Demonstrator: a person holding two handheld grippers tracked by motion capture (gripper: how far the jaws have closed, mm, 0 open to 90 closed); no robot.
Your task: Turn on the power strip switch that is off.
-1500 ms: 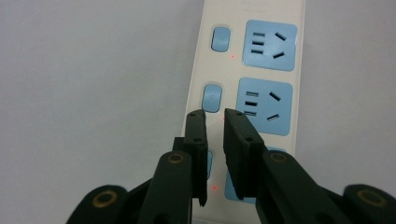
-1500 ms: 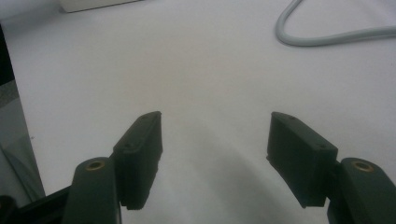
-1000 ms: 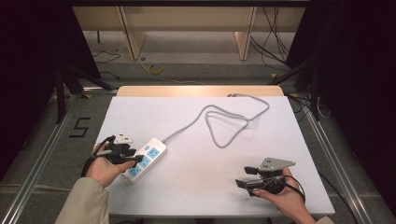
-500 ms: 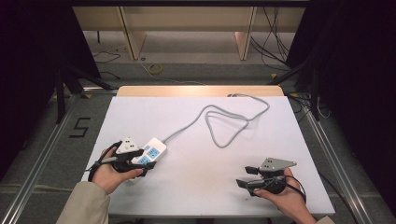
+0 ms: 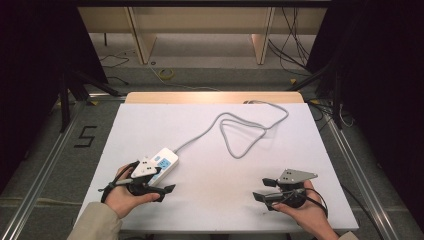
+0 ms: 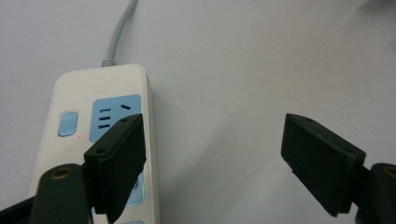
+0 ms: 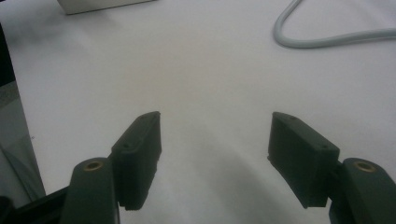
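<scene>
Left gripper view: left gripper (image 6: 212, 158) jaws have just been opening, now wide apart, nothing between; power strip (image 6: 88, 121) beside one jaw. Right gripper (image 7: 215, 154) jaws apart, empty.

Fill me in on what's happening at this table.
A person sits at a white table with a two-jaw gripper in each hand. The left gripper is at a white power strip near the table's left front; its jaws have just been opening and now stand wide, one over the strip's face, the other over bare table, gripping nothing. The strip's grey cable loops across the middle of the table. The right gripper waits open over bare table at the right front.
</scene>
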